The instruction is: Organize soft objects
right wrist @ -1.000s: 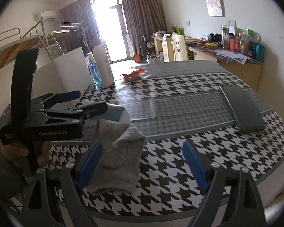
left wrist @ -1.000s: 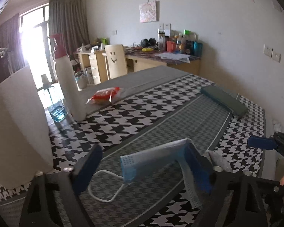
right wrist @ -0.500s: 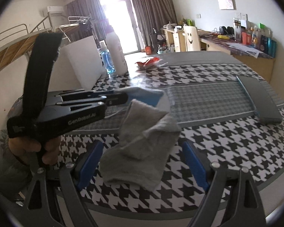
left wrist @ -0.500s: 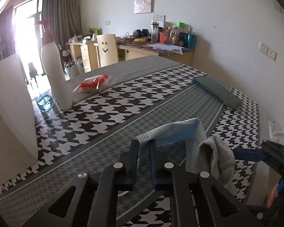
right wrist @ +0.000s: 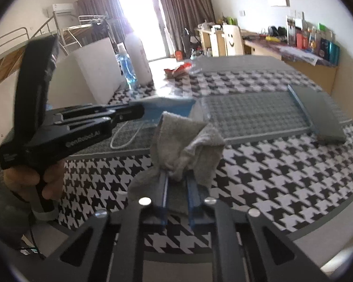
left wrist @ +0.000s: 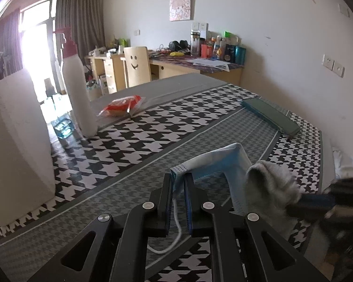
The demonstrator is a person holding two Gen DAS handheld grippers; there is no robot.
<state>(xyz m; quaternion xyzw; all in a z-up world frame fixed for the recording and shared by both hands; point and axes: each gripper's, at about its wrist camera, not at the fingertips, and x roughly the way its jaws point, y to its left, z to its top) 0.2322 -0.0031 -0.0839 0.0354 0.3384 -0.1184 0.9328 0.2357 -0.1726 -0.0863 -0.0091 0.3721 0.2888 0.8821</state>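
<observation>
pinching the blue face mask (left wrist: 214,162) in your left gripper (left wrist: 178,183), you've got the right gripper (right wrist: 177,181) clamped on the grey sock (right wrist: 186,141) above the houndstooth table (right wrist: 282,164).

Strong daylight is admitted through the far window (left wrist: 38,47), which is blown out to white glare in both views. Walls are evenly lit; the near gripper bodies are left dark. Glare is reflected off the table (right wrist: 167,89) in the right wrist view. Motion blur is seen on the right gripper (left wrist: 317,205). Edges are bent and vignetted by fisheye.
</observation>
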